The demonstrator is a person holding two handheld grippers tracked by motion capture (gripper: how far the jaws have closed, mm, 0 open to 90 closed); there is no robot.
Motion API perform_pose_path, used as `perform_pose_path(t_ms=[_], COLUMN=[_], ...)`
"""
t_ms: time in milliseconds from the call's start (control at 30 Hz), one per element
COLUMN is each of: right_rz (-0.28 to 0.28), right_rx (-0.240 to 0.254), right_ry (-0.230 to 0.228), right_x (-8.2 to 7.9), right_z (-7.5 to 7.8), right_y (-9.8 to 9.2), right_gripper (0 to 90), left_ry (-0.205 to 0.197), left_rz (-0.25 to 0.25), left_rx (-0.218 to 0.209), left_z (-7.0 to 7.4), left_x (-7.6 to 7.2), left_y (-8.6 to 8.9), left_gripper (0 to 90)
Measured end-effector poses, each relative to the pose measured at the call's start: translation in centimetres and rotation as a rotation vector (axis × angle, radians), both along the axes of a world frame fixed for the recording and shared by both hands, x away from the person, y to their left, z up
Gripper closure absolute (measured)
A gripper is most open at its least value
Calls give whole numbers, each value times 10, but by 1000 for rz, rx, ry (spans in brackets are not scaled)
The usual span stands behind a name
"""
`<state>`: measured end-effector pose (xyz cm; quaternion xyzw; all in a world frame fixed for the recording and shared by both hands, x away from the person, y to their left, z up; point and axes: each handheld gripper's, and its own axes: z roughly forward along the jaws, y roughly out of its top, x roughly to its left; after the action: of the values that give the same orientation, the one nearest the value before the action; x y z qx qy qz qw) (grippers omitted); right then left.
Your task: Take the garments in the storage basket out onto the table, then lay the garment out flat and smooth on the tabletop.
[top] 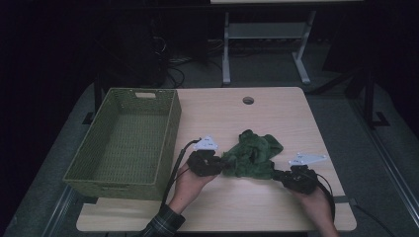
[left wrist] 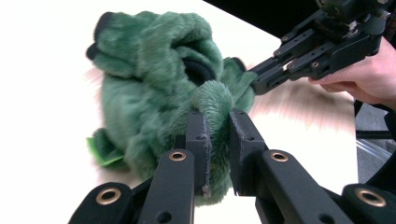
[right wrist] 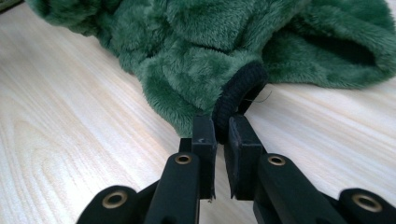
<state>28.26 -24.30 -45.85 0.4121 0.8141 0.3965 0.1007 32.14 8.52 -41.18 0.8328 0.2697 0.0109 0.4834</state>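
A crumpled green fleece garment (top: 253, 154) lies on the wooden table (top: 276, 108), right of the basket. My left gripper (top: 223, 167) is at its left edge, shut on a fold of green fleece (left wrist: 215, 100) pinched between the pads. At the garment's lower right, my right gripper (top: 274, 175) has its jaws pressed on the black ribbed cuff (right wrist: 239, 91). In the left gripper view the right gripper (left wrist: 254, 80) bites the far side of the garment (left wrist: 154, 88). The right gripper view shows green fleece (right wrist: 210, 42) spread beyond the cuff.
A green woven basket (top: 168, 136) with nothing in it stands on the table's left part, close to my left hand. A round cable hole (top: 248, 100) sits near the far edge. Beyond the table are a desk frame (top: 226, 49) and cables on the dark floor.
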Motion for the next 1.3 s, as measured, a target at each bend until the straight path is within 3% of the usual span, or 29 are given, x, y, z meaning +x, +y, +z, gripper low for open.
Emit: perform_pose_path(t_ms=[133, 233, 433, 533, 667, 733, 833, 900, 933, 1000, 1067, 1100, 1167, 1300], right_rz=[-4, -7, -19, -40, -61, -68, -71, -77, -86, -92, -99, -86, -60, -18], right_rx=[-8, -59, -61, -68, -89, -88, -88, -89, -79, -71, -59, -44, -39, -57], right_ry=[-11, -32, -29, -10, 1, 10, 6, 6, 2, -8, -28, -43, -41, -29], right_x=[0, -2, -6, -13, -17, -18, -18, -19, -19, -19, -21, -21, -19, -7], right_z=[3, 8, 11, 9, 5, 4, 4, 5, 7, 9, 13, 17, 18, 14], right_y=[-4, -10, -23, -33, -41, -43, -45, -45, -46, -47, -47, -45, -40, -28], right_gripper=[826, 825, 826, 826, 825, 820, 790, 712, 666, 651, 662, 727, 798, 886], left_ry=[-2, 13, 45, 83, 87, 87, 78, 60, 44, 36, 24, 15, 12, 25], left_rz=[16, 17, 32, 55, 75, 79, 102, 112, 115, 114, 84, 46, 28, -42], left_rx=[6, 22, 45, 80, 119, 125, 121, 115, 93, 82, 63, 53, 52, 69], left_z=[-1, -8, -18, -31, -37, -37, -35, -29, -22, -18, -10, -5, -4, -15], left_x=[1, -1, -7, -8, -5, -6, -6, -7, -9, -11, -14, -18, -20, -28], left_y=[6, 13, 22, 29, 29, 29, 30, 31, 32, 32, 31, 25, 21, -7], left_gripper=[797, 802, 814, 815, 814, 797, 704, 680, 658, 678, 713, 774, 810, 847])
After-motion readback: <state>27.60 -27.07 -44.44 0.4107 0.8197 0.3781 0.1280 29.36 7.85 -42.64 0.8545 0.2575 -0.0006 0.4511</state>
